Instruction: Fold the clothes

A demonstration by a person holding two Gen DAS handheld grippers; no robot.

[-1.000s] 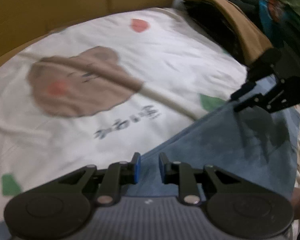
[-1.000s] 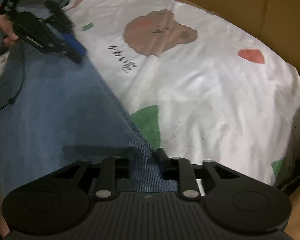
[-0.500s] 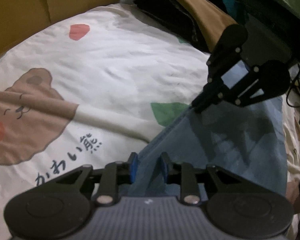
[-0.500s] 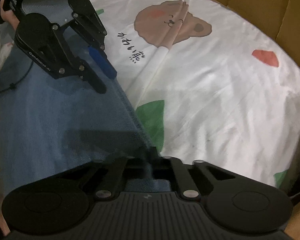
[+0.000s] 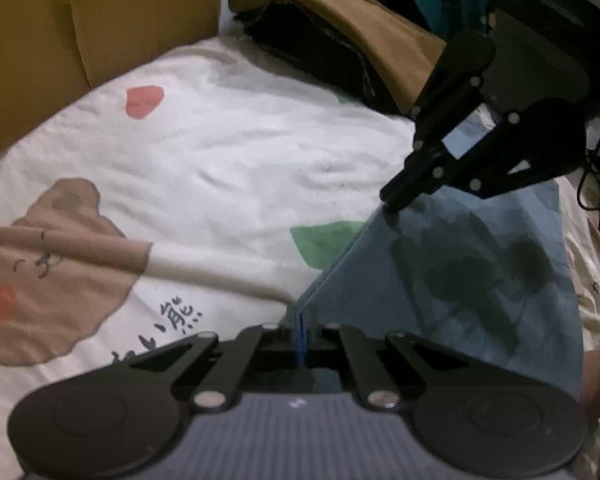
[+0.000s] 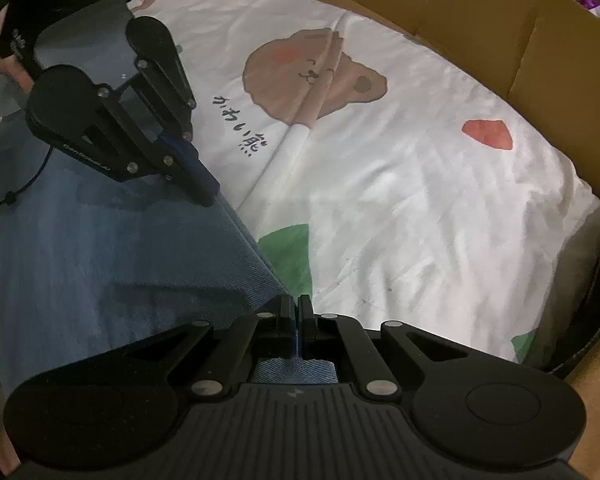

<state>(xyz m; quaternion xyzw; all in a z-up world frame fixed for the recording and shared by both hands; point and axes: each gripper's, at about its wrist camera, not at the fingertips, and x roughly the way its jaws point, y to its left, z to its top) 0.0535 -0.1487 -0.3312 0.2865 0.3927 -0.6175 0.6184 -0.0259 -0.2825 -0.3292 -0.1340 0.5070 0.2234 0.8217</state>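
A blue denim garment point(image 6: 100, 272) is laid flat on a white sheet point(image 6: 400, 184) printed with a brown bear point(image 6: 312, 76), red and green patches and dark characters. In the right wrist view the garment fills the area from 7 to 10 o'clock, its long edge running from the lower centre up toward 10 o'clock. That edge is pinched at two places. The right gripper point(image 6: 296, 320) is seen closed at 6 o'clock of its own view, its jaws pressed together on the denim edge, with a strip of fabric showing behind them. The left gripper point(image 6: 206, 196) is seen at 10 o'clock in the same view, its tips brought together at the farther part of the same edge; a blue pad is visible between its fingers. In the left wrist view the jaws are drawn tight on a thin blue line, probably the fabric edge, though the picture is blurred there. A cardboard wall point(image 6: 480, 12) is seen from 12 to 2 o'clock beyond the sheet. A pile of brown and dark clothes point(image 5: 340, 40) is seen at 12 o'clock in the left wrist view.
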